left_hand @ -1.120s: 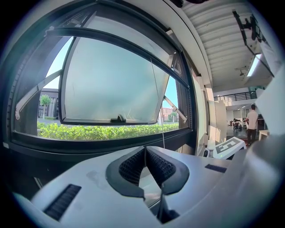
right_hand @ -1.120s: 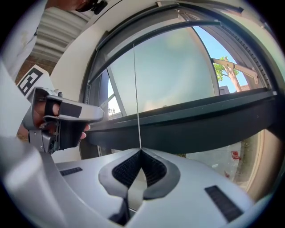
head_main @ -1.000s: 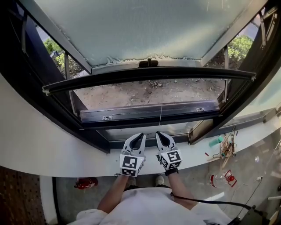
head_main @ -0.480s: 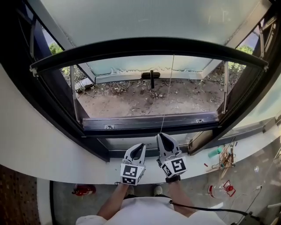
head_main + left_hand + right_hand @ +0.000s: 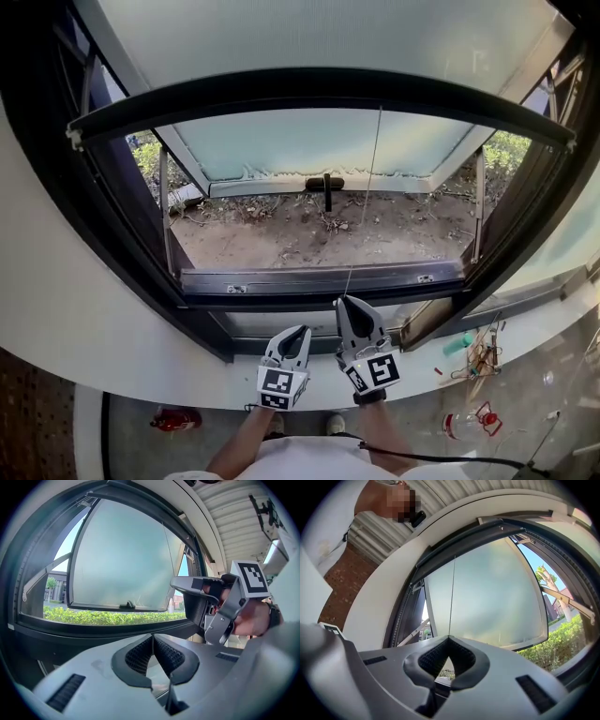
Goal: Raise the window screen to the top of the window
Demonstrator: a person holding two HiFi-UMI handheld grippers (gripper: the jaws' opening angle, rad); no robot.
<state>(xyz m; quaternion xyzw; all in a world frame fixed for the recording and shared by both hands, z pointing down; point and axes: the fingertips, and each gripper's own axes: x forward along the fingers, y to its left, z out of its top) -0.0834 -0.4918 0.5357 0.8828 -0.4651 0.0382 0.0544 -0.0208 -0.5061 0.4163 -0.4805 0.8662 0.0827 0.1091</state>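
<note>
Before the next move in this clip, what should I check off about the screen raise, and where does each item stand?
1. Right gripper shut on the pull cord: ok; the cord leaves its closed tips.
2. Pull cord runs straight and taut up to the screen bar: ok.
3. Left gripper away from the cord: ok; its jaws are together with nothing between them.
4. Pull cord clear of the outer pane's handle: ok; it passes to the handle's right, apart from it.
5. Screen bar at the top of the window: cannot tell; the top of the frame is not clearly shown.
</note>
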